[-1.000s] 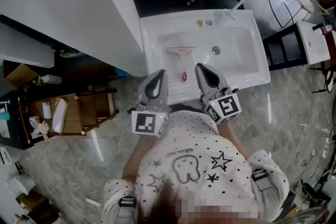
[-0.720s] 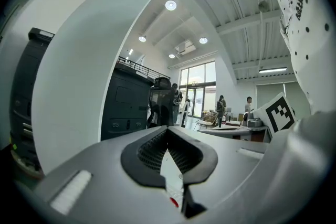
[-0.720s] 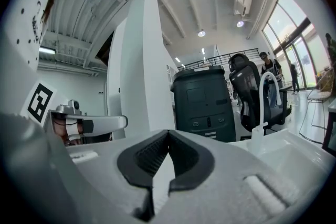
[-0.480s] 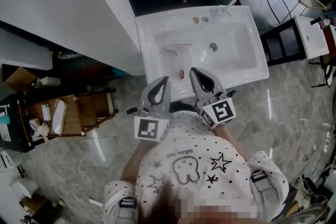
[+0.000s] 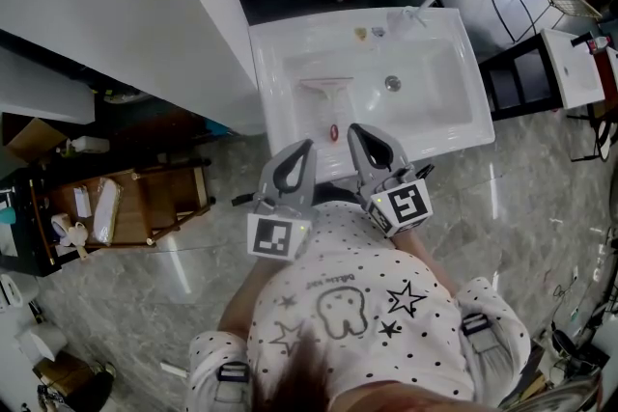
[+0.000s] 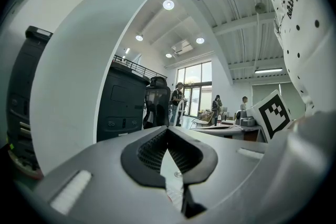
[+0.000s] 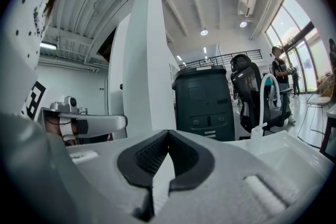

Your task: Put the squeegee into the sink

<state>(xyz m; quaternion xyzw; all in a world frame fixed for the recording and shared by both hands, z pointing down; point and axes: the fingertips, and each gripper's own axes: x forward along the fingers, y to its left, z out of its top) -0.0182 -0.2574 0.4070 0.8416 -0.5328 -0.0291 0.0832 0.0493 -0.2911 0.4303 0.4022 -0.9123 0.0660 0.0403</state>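
The squeegee lies in the basin of the white sink, its pale blade toward the back and its red handle end toward the front rim. Nothing holds it. My left gripper hovers at the front rim, just left of the handle end, and is shut and empty. My right gripper hovers just right of the handle end, also shut and empty. In the left gripper view my left gripper has its tips meeting with nothing between them. The right gripper view shows the same of my right gripper.
A faucet stands at the sink's back rim and a drain sits right of the squeegee. A white wall flanks the sink's left side. A wooden cart stands lower left, a black frame to the right.
My left gripper has drawn back a little from the sink toward the person. The right gripper and the squeegee have stayed where they were.
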